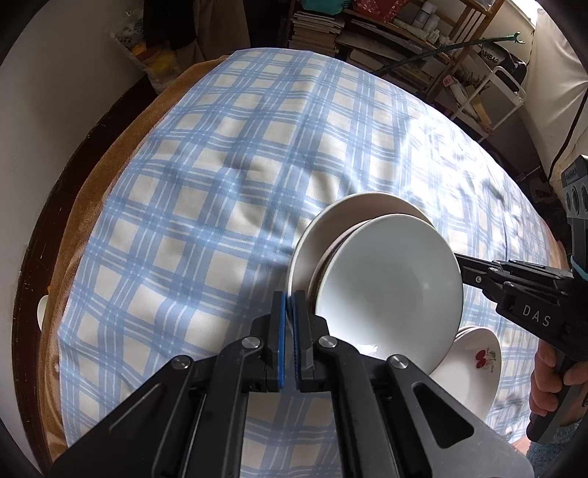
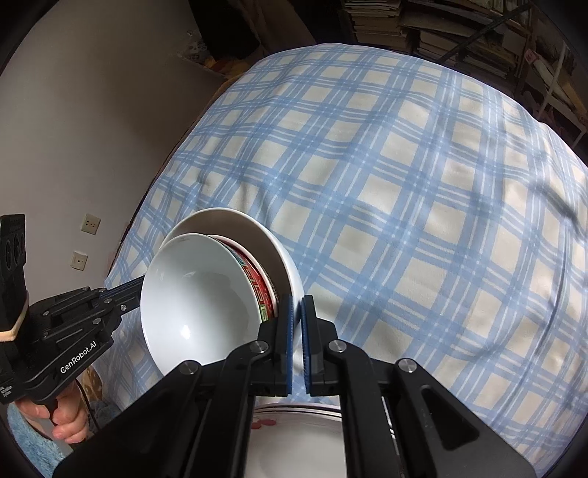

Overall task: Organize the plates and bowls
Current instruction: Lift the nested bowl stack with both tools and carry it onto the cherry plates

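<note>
Over checked tablecloth (image 1: 191, 206), left claw (image 1: 289, 309) and right claw (image 2: 297, 312) each clench stacked dishes' (image 1: 386, 279) rim

Checked tablecloth (image 1: 205, 191), cluttered bookshelves (image 1: 371, 33)

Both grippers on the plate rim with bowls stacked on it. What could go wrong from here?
The left gripper and right gripper pinch only the white plate rim; it could slip. The nested bowls sit loose on it; tilt could slide them. The floral plate just beneath could get struck.
</note>
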{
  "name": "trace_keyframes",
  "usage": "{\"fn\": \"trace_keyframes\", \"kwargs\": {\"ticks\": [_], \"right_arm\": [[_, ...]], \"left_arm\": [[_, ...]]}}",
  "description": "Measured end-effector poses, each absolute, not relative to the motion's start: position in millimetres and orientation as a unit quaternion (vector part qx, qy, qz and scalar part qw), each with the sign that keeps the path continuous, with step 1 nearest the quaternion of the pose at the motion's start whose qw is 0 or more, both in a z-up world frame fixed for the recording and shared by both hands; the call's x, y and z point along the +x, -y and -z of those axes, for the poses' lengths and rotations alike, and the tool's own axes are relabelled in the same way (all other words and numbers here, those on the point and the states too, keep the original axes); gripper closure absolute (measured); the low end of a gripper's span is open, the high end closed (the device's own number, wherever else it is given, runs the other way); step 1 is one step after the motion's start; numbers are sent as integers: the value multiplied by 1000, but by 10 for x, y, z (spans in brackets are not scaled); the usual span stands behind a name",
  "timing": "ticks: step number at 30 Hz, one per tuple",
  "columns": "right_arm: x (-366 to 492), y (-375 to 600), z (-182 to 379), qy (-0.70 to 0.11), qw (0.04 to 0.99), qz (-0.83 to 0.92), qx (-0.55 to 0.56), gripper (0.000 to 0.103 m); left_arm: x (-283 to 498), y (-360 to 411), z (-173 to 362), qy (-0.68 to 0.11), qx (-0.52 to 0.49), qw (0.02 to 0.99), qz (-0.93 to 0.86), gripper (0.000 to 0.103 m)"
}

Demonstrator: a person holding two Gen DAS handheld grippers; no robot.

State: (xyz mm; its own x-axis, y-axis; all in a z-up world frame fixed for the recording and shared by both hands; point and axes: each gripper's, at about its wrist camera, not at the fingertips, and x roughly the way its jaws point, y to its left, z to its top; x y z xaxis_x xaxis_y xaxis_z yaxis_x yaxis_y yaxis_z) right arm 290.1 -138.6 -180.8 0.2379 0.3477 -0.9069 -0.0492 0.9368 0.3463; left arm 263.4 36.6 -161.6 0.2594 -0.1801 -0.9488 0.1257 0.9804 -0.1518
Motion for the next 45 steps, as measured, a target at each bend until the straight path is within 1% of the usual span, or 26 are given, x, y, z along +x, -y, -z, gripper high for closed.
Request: {"fn": "trace_keyframes", "kwargs": {"ticks": [3,7,10,18,29,35,45], "right_arm": [[2905,1251,1866,-610,779,-115,87,94],[2899,1373,1855,-599,782,-104,138,96],[2899,1418,1891,-600,778,-105,153,95],[2901,1298,1829,-603,782,-83,136,95],[2741,1210,1566,-592,794,-62,122,95],[2600,1246,1338,-578,804,-60,126,95],[2199,1490,991,-567,814,-40,123,95]], "left_arm": [[2654,-268,1694,-604,8,793,77,100],[2656,-371,1664,-601,-32,795,80,98],[2668,-384,1681,-597,-42,796,86,99],[2705,-486,1761,-598,-79,793,85,100],[2582,-460,1561,-593,-63,798,86,101],[2474,-435,1328,-577,-61,809,90,101],[2156,-108,1042,-570,-49,812,111,101]]}}
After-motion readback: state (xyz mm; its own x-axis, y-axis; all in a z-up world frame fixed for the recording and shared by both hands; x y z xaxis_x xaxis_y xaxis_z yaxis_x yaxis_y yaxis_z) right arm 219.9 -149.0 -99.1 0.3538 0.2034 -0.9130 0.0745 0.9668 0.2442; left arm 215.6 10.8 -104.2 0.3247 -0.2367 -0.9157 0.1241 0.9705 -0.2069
